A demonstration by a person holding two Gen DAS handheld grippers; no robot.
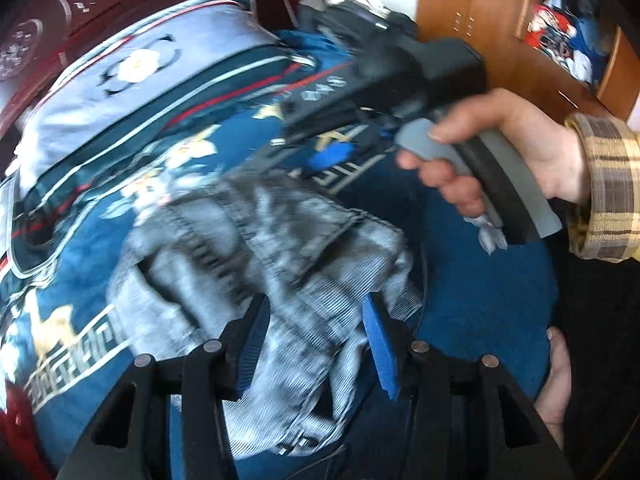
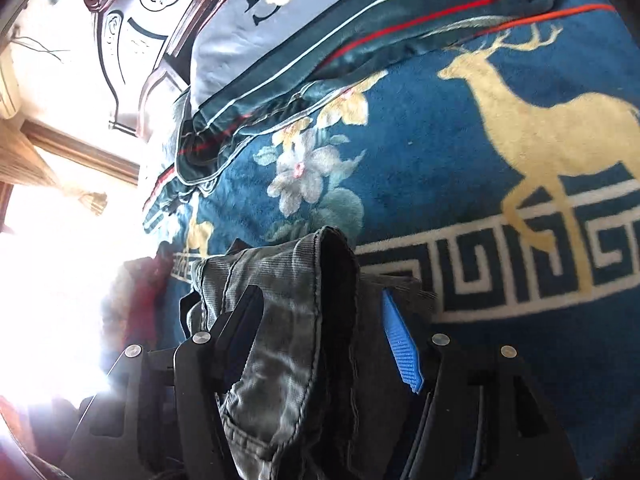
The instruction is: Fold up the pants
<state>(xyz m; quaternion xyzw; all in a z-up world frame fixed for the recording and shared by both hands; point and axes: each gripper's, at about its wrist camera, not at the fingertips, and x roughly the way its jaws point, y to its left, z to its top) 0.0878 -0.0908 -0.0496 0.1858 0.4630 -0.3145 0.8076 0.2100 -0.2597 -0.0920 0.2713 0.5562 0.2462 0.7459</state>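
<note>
At far left, headboard [image 1: 60,8]: dark red wood, glossy, carved with round medallions.
Folded quilt [image 1: 136,64]: smooth satin-like cloth, pale blue panel with 1 white flower, edged by teal, white and red stripes; it lies against the headboard.
Blanket [image 2: 400,160]: plush blue pile covering the bed, printed with pale flowers, a gold deer [image 2: 552,120] and a white key-pattern border [image 2: 520,248].
Pants [image 1: 260,240]: grey, ribbed like corduroy or faded denim, with stitched seams; they lie crumpled on the blanket at centre, blurred in the left wrist view. In the right wrist view 1 folded edge rises between the fingers and hides much of the left finger.
Left gripper [image 1: 316,304]: black angular frame, 2 ridged blue pads; jaws stand apart above the pants, nothing pinched.
Right gripper [image 2: 320,300]: same build; jaws apart, the pants hanging in the gap, the right-hand blue pad bare of cloth.
Right hand [image 1: 500,152]: wrapped round a grey and black curved handle, above the blanket.
Sleeve [image 1: 604,184]: yellow and brown plaid flannel.
Wardrobe [image 1: 472,12]: orange-brown wood, flat doors, beyond the bed at upper right.
Open shelf [image 1: 560,36]: a jumble of red, white and blue clothes.
</note>
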